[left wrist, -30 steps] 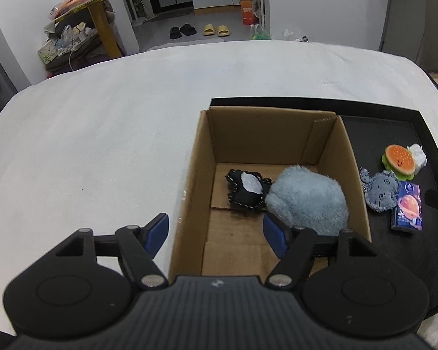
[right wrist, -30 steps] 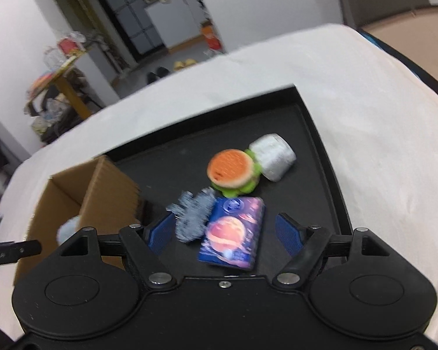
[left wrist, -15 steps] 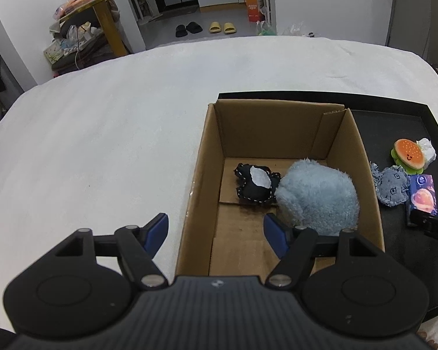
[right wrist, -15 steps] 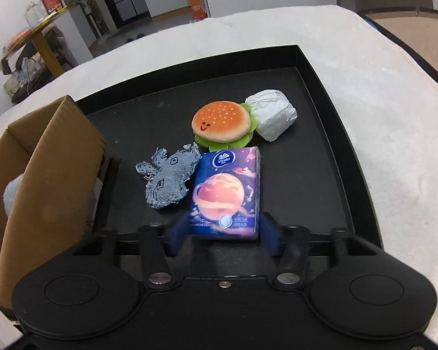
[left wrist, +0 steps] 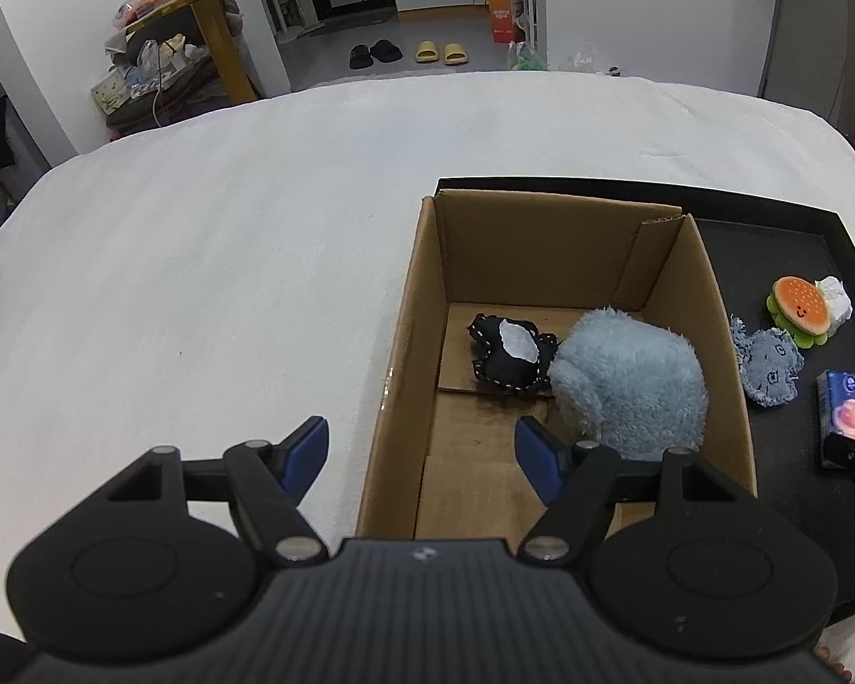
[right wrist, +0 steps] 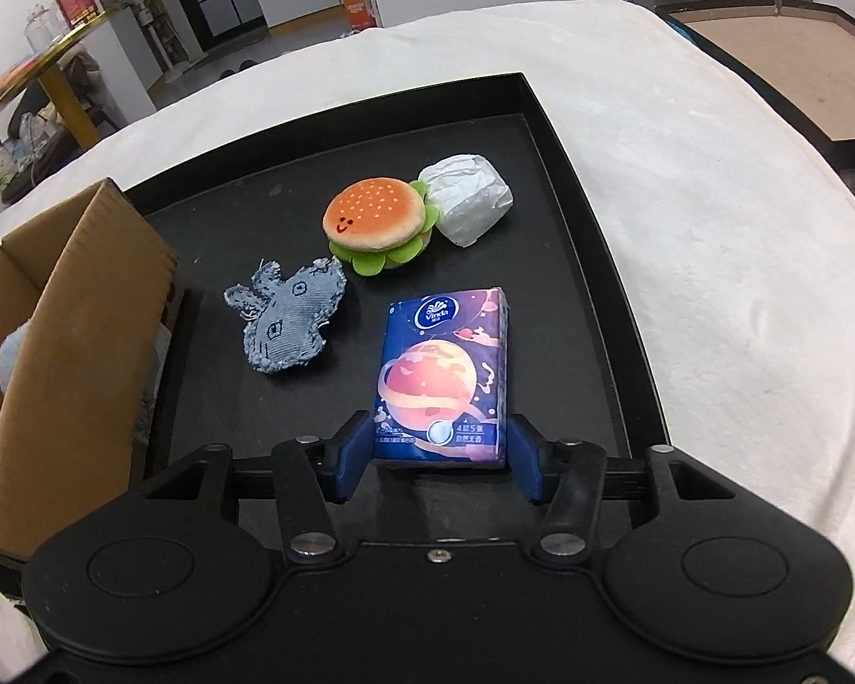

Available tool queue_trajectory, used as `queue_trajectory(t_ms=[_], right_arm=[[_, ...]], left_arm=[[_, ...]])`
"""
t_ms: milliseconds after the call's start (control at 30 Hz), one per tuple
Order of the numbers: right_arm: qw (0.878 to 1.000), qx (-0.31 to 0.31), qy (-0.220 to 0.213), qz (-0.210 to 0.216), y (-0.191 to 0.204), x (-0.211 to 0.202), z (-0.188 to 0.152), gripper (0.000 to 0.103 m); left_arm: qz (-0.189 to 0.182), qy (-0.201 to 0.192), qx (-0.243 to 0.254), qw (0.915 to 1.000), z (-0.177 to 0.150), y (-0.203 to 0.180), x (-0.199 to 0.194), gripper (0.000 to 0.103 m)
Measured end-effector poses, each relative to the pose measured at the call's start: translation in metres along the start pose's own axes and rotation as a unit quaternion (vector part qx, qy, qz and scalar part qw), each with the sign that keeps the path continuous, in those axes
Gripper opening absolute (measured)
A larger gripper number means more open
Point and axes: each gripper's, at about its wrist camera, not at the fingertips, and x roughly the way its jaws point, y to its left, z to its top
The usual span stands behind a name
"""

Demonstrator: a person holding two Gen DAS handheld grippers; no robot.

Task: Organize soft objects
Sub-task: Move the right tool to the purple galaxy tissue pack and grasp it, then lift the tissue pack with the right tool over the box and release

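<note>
A tissue pack [right wrist: 444,365] with a planet print lies on the black tray [right wrist: 598,262]. My right gripper [right wrist: 439,456] has both pads against the sides of its near end; the jaws are opening slightly. Beyond it lie a denim animal toy [right wrist: 288,325], a plush burger [right wrist: 376,222] and a white wrapped packet [right wrist: 467,199]. The cardboard box [left wrist: 404,342] holds a fluffy blue plush [left wrist: 632,382] and a black stitched plush [left wrist: 510,356]. My left gripper [left wrist: 422,456] hangs open over the box's near left wall, holding nothing.
The box stands on the left part of the tray, on a table covered in white cloth [left wrist: 199,285]. A second dark-rimmed tray [right wrist: 781,57] sits at the far right. A yellow side table and slippers are on the floor behind.
My right gripper has come down onto the tray and its jaws have narrowed from wide apart to either side of the tissue pack. The left gripper has stayed put.
</note>
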Motion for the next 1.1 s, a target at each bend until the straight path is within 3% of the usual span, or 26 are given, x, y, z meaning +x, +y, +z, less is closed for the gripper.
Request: queue_trajectory(t_ms=[200,267,333,667,1100], right_arm=[[1.000,-0.011,-0.012,-0.008,0.006,0.009,0.004,0.060],[0.999,-0.025,-0.017,-0.017,0.008,0.011,0.002,0.051],[0.999,-0.035,-0.023,-0.025,0.010,0.011,-0.001,0.051],[0.999,0.000,-0.043,0.004,0.004,-0.015,0.008,0.050],[0.995,0.000,-0.093,0.041,0.034,-0.053,0.033,0.050]], left_arm=[[0.002,-0.005,0.002,1.0000,0.000,0.001,-0.001,0.071],[0.001,-0.004,0.000,1.0000,0.000,0.002,-0.001,0.071],[0.001,-0.002,-0.001,1.0000,0.000,0.002,0.001,0.071],[-0.008,-0.003,-0.007,0.9999,0.002,0.010,0.000,0.071],[-0.033,-0.002,-0.015,0.9993,0.001,0.028,0.001,0.071]])
